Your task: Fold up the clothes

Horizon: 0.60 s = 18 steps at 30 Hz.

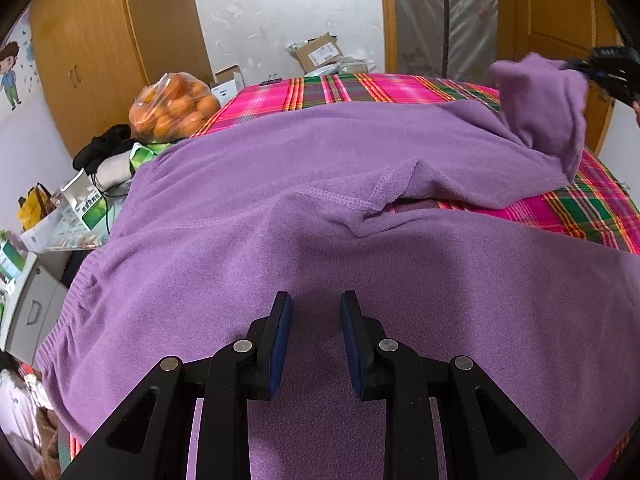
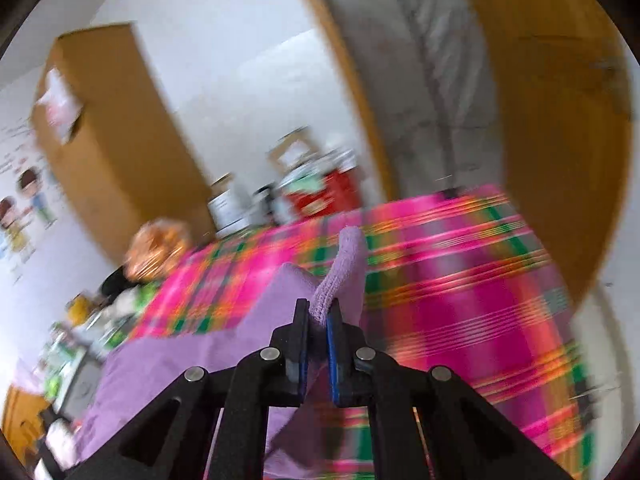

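While the purple fleece top [image 1: 280,184] lies spread wide over the plaid cloth [image 1: 360,88] on the tabletop, its body is flat and not yet doubled over, so most of the folding looks to be left. At the far right, one sleeve [image 1: 548,96] is lifted clear of the cloth, its ribbed cuff [image 2: 340,276] pinched between the closed right tongs [image 2: 318,316]; a sleeve fold seems underway. Over the near hem, the left tongs [image 1: 316,304] hover with their jaws apart, gripping nothing.
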### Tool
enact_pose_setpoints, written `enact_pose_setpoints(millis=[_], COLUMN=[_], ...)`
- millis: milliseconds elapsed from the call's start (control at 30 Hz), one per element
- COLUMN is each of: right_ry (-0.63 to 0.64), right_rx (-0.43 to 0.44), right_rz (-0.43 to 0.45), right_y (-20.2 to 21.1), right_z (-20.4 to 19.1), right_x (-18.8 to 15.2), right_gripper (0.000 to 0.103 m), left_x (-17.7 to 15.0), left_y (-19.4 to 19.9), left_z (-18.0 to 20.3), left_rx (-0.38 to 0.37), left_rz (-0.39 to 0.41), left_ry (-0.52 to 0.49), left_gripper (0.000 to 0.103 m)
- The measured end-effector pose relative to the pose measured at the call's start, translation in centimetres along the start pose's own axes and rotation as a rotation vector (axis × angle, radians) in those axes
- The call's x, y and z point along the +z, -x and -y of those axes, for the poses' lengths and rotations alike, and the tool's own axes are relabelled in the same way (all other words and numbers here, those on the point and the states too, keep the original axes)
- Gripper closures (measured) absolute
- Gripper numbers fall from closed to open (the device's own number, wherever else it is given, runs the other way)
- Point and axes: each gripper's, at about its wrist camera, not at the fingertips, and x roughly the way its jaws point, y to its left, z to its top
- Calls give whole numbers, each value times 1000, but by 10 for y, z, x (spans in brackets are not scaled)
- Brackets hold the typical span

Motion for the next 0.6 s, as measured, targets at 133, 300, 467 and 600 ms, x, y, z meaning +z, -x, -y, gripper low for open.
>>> enact_pose_setpoints(millis=[133, 300, 467, 600], right_ry=[-86, -202, -317, -410], right_rx=[-185, -267, -294, -295], right_rz=[102, -35, -77, -56], right_y=[33, 13, 12, 21], right_z=[64, 122, 159, 181], right_x=[11, -16, -32, -38], right_gripper=[95, 94, 90, 73], left_x=[0, 0, 0, 0], left_y=[0, 1, 1, 1], left_z=[1, 2, 2, 4], left_rx=[2, 4, 10, 15], left_rz=[0, -1, -1, -1], left_ry=[-1, -1, -7, -11], left_gripper=[77, 77, 77, 77])
